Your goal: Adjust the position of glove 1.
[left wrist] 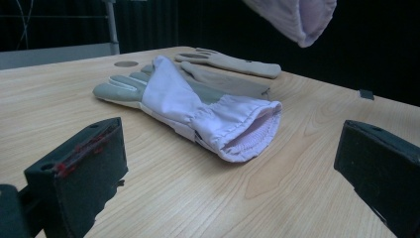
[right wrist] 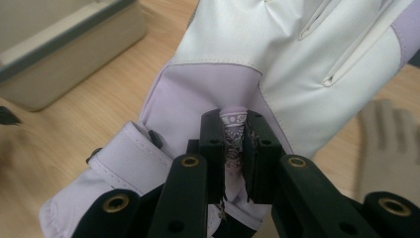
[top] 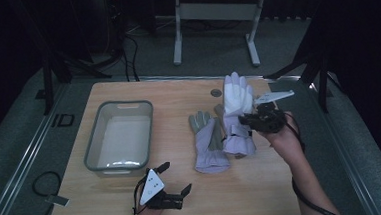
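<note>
The right claw (top: pixel 243 120) is clamped on a lavender and white glove (top: pixel 238 102), pinching a fold of its lavender fabric between the two black jaws; in the right gripper view the bunched cloth (right wrist: pixel 233 141) stands squeezed in the narrow gap between the pads. The held glove hangs off the desk (top: pixel 102 95), its white fingers reaching beyond the claw toward the far edge and its lavender cuff (top: pixel 239 145) drooping on the near side of the claw. In the left gripper view that cuff (left wrist: pixel 297 17) shows at the top, hanging clear above the wood.

Just to the left of the right claw, a second glove (top: pixel 208 144) lies flat on the desk, grey fingers pointing away and its lavender cuff toward the person. A tan glove (left wrist: pixel 230 63) lies beyond it, partly under the held glove.

The left claw (top: pixel 175 178) rests low at the near edge of the desk with its jaws spread wide apart and nothing between them. In the left gripper view the lying glove (left wrist: pixel 193 106) sits straight ahead of this claw, near but apart from it, its open cuff turned toward the jaws.

A grey tub (top: pixel 94 143) stands on the desk ahead of the left claw and to its left, well apart from the right claw.
</note>
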`<state>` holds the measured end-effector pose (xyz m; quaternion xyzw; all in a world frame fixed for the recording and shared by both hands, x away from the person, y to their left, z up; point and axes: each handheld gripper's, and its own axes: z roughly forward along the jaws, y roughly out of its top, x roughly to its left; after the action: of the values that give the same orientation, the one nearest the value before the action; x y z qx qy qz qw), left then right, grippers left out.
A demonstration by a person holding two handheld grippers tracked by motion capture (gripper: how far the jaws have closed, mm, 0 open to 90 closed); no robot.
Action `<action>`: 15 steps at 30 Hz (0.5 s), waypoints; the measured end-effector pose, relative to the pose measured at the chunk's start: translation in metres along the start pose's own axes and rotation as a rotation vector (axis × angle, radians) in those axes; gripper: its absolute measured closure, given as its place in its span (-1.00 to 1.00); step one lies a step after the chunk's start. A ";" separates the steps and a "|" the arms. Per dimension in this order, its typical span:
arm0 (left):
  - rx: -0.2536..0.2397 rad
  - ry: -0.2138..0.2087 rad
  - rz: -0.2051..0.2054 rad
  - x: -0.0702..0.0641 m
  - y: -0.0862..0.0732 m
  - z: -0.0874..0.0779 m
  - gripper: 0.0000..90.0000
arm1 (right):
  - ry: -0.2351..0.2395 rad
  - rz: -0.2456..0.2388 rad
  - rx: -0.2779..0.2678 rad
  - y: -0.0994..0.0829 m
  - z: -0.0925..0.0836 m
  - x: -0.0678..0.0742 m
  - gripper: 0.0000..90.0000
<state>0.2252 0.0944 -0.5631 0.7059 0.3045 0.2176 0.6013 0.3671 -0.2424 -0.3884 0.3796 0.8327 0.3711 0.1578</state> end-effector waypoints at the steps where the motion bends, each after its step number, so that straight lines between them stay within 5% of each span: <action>1: 0.000 0.000 0.000 0.000 0.000 0.000 -1.00 | 0.016 0.005 0.004 0.004 0.008 0.009 0.79; 15: 0.000 -0.004 0.005 0.000 0.000 0.000 -1.00 | 0.053 -0.002 0.125 0.003 0.070 0.046 0.79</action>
<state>0.2248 0.0946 -0.5631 0.7070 0.3015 0.2177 0.6015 0.3765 -0.1716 -0.4325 0.3780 0.8583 0.3284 0.1118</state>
